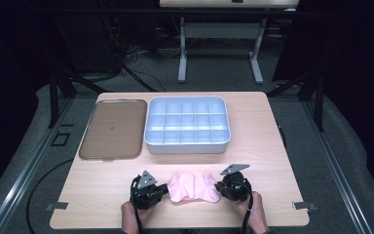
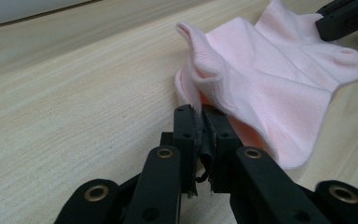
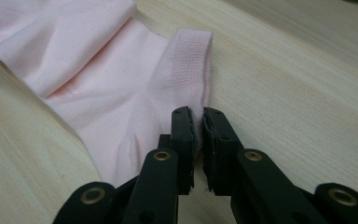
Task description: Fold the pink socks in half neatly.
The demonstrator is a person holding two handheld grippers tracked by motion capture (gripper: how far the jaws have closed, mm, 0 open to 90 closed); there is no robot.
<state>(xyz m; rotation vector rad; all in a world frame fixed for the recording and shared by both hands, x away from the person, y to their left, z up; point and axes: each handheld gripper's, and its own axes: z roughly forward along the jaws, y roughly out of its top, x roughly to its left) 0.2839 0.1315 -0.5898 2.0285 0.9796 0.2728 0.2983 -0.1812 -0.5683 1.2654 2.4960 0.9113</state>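
Pale wooden table [image 1: 263,126]; at its far side a white plastic compartment tray [image 1: 188,126], all cells bare, with a flat brown rectangular lid [image 1: 110,128] just left of it. At the near edge, a crumpled pink fabric sock [image 1: 193,186] lies between both tools. Left gripper [image 2: 200,122] clenched on the sock's left edge; right gripper [image 3: 198,125] clenched on its ribbed cuff.
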